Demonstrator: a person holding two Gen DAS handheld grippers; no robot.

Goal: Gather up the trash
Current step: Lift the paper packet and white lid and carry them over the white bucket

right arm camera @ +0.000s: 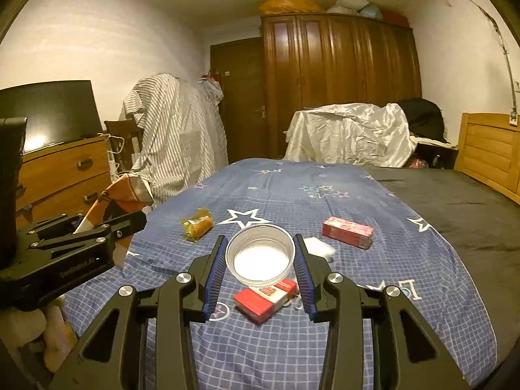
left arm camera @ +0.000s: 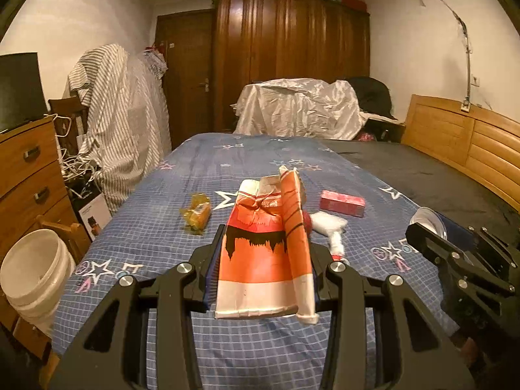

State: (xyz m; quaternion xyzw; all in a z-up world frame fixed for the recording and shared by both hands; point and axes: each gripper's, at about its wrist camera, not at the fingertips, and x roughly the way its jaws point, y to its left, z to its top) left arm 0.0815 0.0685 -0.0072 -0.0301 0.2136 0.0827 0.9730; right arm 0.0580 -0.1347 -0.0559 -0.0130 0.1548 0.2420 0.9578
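Observation:
My left gripper (left arm camera: 265,260) is shut on a flattened orange and white paper bag (left arm camera: 266,250), held above the bed. My right gripper (right arm camera: 260,260) is shut on a round white plastic lid (right arm camera: 260,255), held above the bed; it also shows at the right of the left wrist view (left arm camera: 429,221). On the blue star bedspread (right arm camera: 292,188) lie a yellow wrapper (right arm camera: 198,224), a pink box (right arm camera: 347,231), a red and white carton (right arm camera: 265,299) and a white crumpled wad (right arm camera: 318,245). A small white tube (left arm camera: 336,243) lies by the wad.
A white bucket (left arm camera: 32,273) stands on the floor left of the bed, beside a wooden dresser (left arm camera: 29,169). A striped cloth (left arm camera: 110,120) covers a chair. A wooden headboard (left arm camera: 471,143) runs along the right. A wardrobe (left arm camera: 289,55) stands at the back.

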